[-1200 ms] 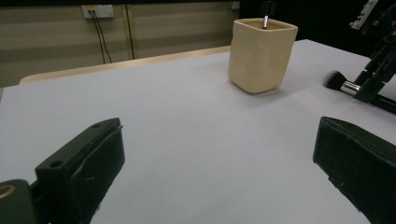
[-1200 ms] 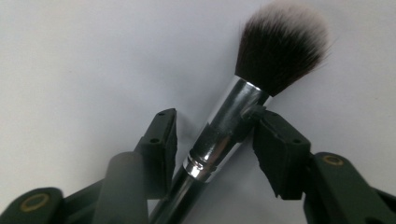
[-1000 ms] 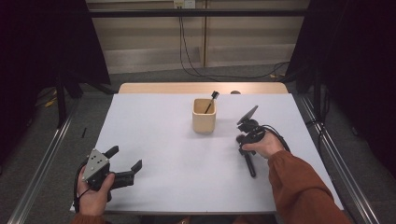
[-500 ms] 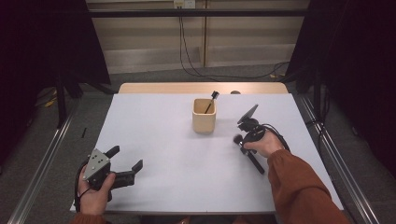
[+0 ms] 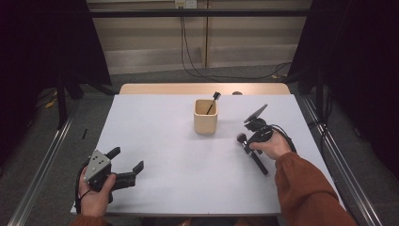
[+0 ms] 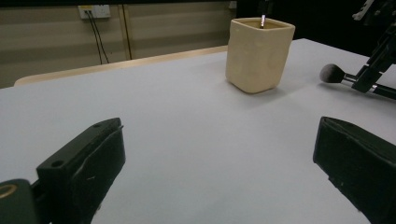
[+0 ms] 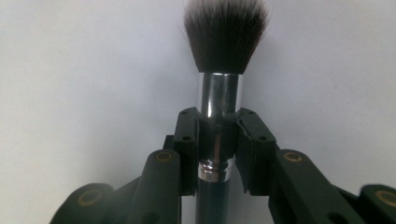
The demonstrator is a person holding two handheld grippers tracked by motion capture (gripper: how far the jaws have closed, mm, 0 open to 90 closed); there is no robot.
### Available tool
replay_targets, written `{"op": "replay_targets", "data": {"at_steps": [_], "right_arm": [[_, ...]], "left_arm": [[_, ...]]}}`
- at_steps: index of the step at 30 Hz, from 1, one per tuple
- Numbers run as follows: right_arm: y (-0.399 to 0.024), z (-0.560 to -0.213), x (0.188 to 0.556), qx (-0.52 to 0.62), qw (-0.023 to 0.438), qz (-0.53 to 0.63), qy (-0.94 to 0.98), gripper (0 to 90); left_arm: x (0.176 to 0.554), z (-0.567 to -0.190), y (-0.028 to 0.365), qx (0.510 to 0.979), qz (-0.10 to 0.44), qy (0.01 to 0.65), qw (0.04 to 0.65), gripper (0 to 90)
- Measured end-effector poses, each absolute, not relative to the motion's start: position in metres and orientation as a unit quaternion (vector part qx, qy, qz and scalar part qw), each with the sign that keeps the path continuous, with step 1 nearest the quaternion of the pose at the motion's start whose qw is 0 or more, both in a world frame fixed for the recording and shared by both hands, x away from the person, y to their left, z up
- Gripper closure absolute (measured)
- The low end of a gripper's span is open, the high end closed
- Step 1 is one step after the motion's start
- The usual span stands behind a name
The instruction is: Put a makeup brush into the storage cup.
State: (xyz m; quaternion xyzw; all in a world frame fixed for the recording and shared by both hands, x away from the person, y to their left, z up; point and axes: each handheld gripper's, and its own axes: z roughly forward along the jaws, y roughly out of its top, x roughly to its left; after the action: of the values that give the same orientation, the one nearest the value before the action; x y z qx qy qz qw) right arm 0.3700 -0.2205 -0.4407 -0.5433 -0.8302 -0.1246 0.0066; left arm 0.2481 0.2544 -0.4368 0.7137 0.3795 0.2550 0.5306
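Note:
A black makeup brush [image 5: 258, 163] with a silver ferrule and dark bristles lies on the white table [image 5: 179, 165] at the right. My right gripper [image 5: 249, 146] is shut on it just behind the ferrule; in the right gripper view both pads press the brush [image 7: 224, 42], and the right gripper [image 7: 218, 140] points down at the table. A beige square cup [image 5: 205, 117] stands at mid-table with a thin brush [image 5: 212, 101] leaning inside. My left gripper [image 5: 127, 158] rests open near the front left edge, facing the cup [image 6: 259, 53], with nothing between its jaws.
In the left gripper view the brush head [image 6: 332, 72] lies right of the cup. A wooden strip [image 5: 202, 88] borders the table's far edge. Metal rails run along the floor [image 5: 47, 150] on both sides, and cables hang down the back wall.
My right hand has shifted a little and settled on the brush, whose head now shows left of the gripper. The left hand has stayed put.

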Motion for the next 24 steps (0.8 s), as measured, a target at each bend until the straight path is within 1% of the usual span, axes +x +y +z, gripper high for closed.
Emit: {"op": "replay_targets", "data": {"at_steps": [7,10,14,24], "right_arm": [[-0.227,-0.427,0.362,-0.536,-0.001,-0.168,-0.828,72.0],[-0.230,-0.422,0.359,-0.537,-0.013,-0.187,-0.823,72.0],[-0.234,-0.421,0.358,-0.533,-0.028,-0.207,-0.820,72.0],[-0.241,-0.418,0.348,-0.541,-0.060,-0.281,-0.791,72.0]], "left_arm": [[0.247,-0.436,0.255,0.714,0.259,0.379,0.528,2.4],[0.247,-0.436,0.256,0.712,0.265,0.383,0.525,2.0],[0.247,-0.437,0.258,0.706,0.265,0.390,0.528,1.9],[0.247,-0.436,0.258,0.709,0.267,0.388,0.525,1.9]]}}
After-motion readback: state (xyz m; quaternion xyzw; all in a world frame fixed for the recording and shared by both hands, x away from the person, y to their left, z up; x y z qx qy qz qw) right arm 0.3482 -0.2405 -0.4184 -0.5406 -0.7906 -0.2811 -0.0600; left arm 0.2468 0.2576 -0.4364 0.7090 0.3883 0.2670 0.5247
